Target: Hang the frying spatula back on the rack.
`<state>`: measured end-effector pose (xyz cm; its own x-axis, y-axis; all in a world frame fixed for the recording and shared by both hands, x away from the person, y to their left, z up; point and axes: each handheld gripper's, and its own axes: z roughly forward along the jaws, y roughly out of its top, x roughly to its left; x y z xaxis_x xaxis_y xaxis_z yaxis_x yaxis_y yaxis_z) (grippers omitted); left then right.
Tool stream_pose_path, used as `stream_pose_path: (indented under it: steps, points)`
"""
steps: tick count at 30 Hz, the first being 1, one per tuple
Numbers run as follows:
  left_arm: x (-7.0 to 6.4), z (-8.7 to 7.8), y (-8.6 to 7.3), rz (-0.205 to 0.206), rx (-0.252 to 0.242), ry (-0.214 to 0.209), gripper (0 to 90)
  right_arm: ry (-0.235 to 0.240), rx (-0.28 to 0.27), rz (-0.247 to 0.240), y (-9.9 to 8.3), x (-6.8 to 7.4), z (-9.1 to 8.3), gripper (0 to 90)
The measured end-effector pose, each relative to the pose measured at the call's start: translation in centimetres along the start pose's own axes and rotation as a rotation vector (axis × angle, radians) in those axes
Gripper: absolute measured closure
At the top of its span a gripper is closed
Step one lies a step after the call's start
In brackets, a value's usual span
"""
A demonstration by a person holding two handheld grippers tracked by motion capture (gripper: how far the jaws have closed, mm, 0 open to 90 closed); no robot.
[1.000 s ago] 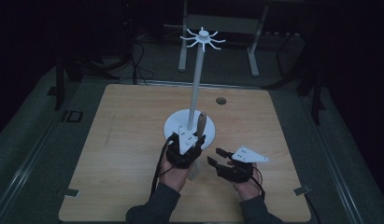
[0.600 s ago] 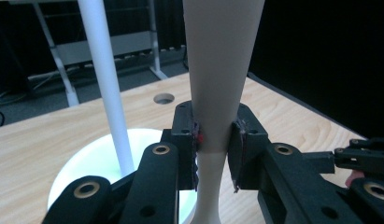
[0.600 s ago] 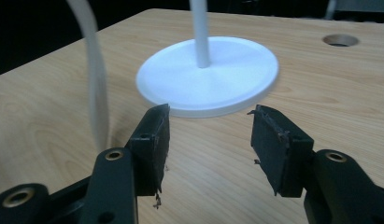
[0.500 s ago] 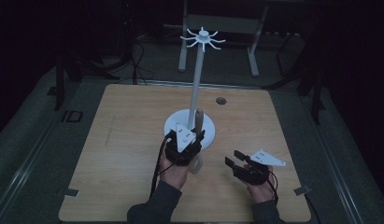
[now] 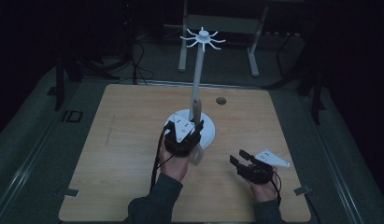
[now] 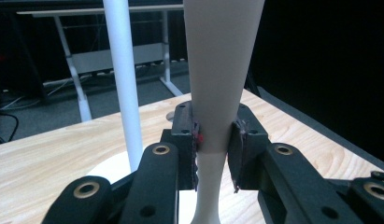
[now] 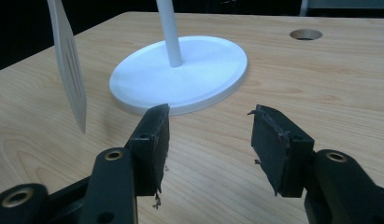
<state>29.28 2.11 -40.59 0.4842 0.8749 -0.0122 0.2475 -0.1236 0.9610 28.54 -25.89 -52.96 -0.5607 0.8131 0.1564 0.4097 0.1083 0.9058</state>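
A white stand rises from a round base (image 5: 209, 134) by a thin pole (image 5: 199, 74) to a ring of hooks (image 5: 203, 38). My left gripper (image 5: 182, 135) sits in front of the base, shut on the narrow neck of a pale spatula (image 5: 195, 109) held upright beside the pole. In the left gripper view the pads (image 6: 194, 144) clamp the spatula (image 6: 222, 70), with the pole (image 6: 124, 84) just behind. My right gripper (image 5: 238, 157) hovers low at the front right, open and holding nothing. The right gripper (image 7: 208, 126) faces the base (image 7: 189, 74) and the slotted spatula blade (image 7: 70, 65).
The light wooden table (image 5: 124, 154) has a round hole (image 5: 221, 100) behind the stand. Dark floor, cables and a metal frame (image 5: 217, 28) lie beyond the far edge. Bare wood stretches to the left and along the front.
My right gripper has moved right and back toward the front edge, away from the left gripper. The left gripper keeps its hold on the spatula by the stand.
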Motion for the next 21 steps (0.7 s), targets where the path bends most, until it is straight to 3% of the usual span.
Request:
stream_pose_path:
  steps: [8, 21]
  points:
    - [-0.2, 0.8, 1.2, 0.008, 0.009, 0.029, 74.6, -0.02, -0.002, 0.013, -0.2, -0.4, -0.1, 46.6]
    - [-0.6, 1.6, 4.1, 0.049, -0.009, 0.124, 74.6, -0.023, -0.002, 0.021, -0.2, -0.5, -0.2, 46.6]
